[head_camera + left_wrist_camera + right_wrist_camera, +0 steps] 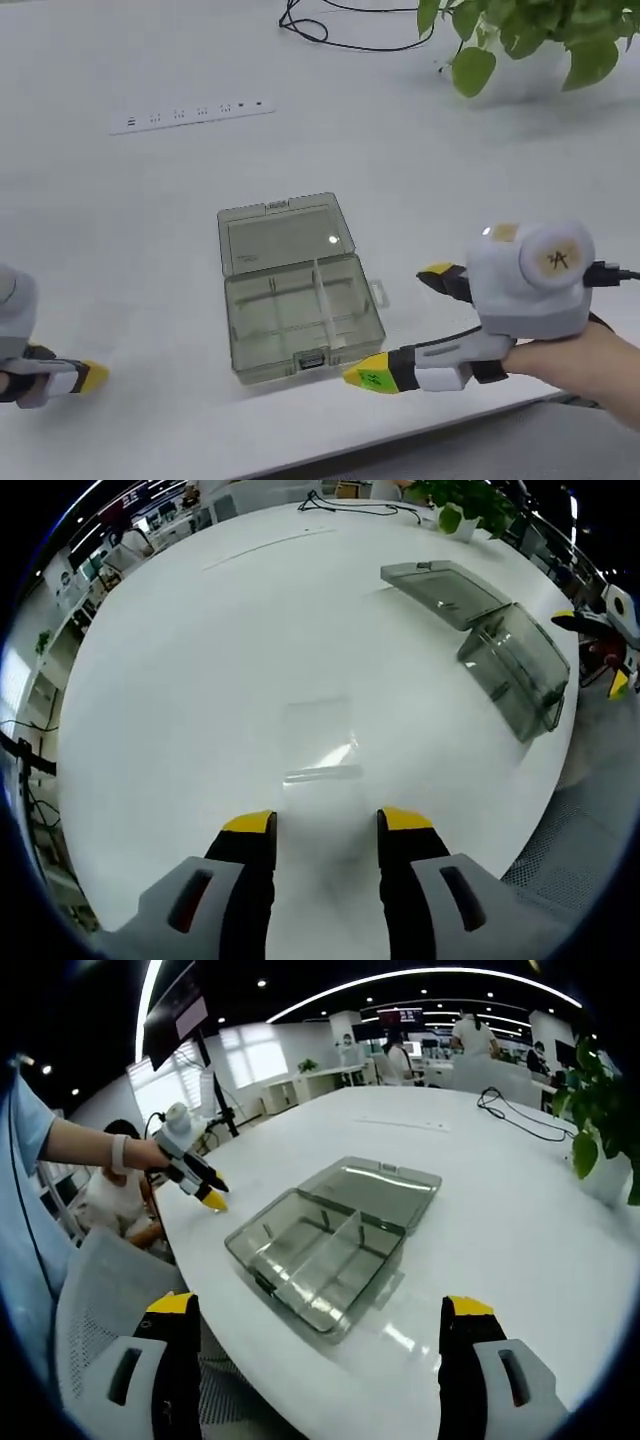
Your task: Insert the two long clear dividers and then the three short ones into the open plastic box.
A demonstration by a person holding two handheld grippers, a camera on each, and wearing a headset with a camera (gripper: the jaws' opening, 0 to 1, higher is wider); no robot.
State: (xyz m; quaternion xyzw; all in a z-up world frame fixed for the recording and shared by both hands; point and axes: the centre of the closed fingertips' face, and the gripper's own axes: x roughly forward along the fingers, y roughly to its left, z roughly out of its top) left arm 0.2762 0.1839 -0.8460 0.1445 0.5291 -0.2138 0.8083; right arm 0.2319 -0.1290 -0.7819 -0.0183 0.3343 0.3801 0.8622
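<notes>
Holds left tongs (325, 825) and right tongs (320, 1310) spread, empty. Points left at clear flat plastic dividers (320, 742) lying on white desk (200, 680); aims right at open smoky plastic box (320, 1245), mid-desk.

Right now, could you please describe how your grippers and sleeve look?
The left gripper and right gripper have light grey bodies and black jaws tipped yellow. The right carries a black cable and a green sticker. The sleeve is light blue.

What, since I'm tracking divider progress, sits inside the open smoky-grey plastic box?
Inside the open smoky-grey plastic box, one clear divider stands across the middle. Transparent walls make any further dividers impossible to count.
</notes>
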